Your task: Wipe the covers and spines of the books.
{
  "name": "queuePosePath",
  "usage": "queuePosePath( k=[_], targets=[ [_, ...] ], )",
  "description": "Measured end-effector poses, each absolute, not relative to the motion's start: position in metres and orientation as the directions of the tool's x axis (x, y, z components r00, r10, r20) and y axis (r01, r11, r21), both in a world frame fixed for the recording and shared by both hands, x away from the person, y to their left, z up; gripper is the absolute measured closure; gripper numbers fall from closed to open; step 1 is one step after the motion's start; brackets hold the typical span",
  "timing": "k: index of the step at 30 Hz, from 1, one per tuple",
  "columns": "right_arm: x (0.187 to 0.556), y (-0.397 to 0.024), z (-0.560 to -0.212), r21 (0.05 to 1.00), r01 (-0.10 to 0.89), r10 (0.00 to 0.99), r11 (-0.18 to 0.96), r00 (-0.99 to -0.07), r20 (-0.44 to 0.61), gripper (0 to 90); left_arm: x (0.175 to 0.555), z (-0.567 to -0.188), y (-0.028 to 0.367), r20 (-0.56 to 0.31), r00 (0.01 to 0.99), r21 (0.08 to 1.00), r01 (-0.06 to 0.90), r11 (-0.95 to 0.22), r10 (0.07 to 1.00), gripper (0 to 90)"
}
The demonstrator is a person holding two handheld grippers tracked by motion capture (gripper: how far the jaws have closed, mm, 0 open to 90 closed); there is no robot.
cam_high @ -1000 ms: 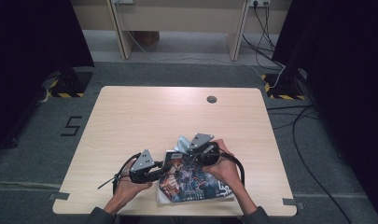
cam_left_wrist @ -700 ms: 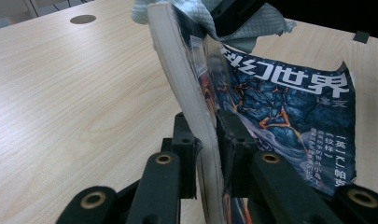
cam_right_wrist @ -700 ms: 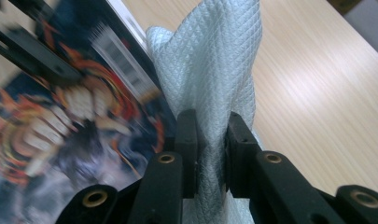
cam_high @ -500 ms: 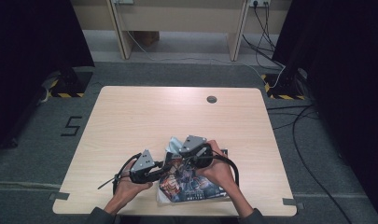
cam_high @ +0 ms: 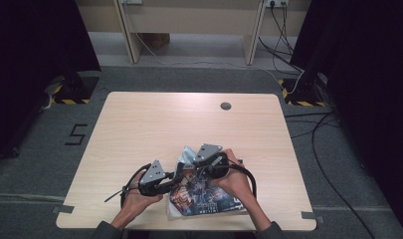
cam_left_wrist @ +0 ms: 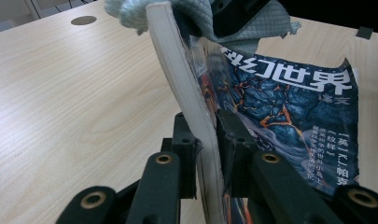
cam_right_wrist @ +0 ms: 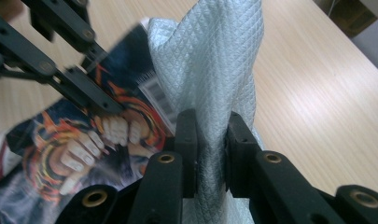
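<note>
Magazine [cam_left_wrist: 289, 121]: lies at the near edge of the table [cam_high: 154, 124], between both hands, one side lifted.
Left gripper [cam_left_wrist: 206, 140]: jaws clamped on the magazine's raised edge.
Right gripper [cam_right_wrist: 210, 140]: jaws pinched on a grey quilted cloth [cam_right_wrist: 214, 60], just above the magazine's cover.

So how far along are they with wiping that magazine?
Done: both grips are set. The left gripper clamps the magazine by its edge, tilting it up; the right gripper pinches the grey cloth. In hand: cloth at the magazine's top. Left: probably wiping the cover.
</note>
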State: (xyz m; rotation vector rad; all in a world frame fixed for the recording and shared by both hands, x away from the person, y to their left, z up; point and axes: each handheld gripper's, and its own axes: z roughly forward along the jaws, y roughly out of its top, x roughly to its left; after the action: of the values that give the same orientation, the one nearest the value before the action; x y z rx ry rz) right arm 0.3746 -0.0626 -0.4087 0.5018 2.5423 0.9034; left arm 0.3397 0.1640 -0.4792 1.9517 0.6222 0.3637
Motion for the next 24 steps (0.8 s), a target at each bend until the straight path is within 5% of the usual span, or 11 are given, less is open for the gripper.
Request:
queuePosePath(
  k=[24],
  targets=[
    [0.422,-0.137,-0.444,0.546,0.415,0.597,0.728,-0.775,-0.206,78.7,0.338,-0.477,0.163,-0.005,0.829,0.899,0.249,-0.361,0.559,77.4]
  ],
)
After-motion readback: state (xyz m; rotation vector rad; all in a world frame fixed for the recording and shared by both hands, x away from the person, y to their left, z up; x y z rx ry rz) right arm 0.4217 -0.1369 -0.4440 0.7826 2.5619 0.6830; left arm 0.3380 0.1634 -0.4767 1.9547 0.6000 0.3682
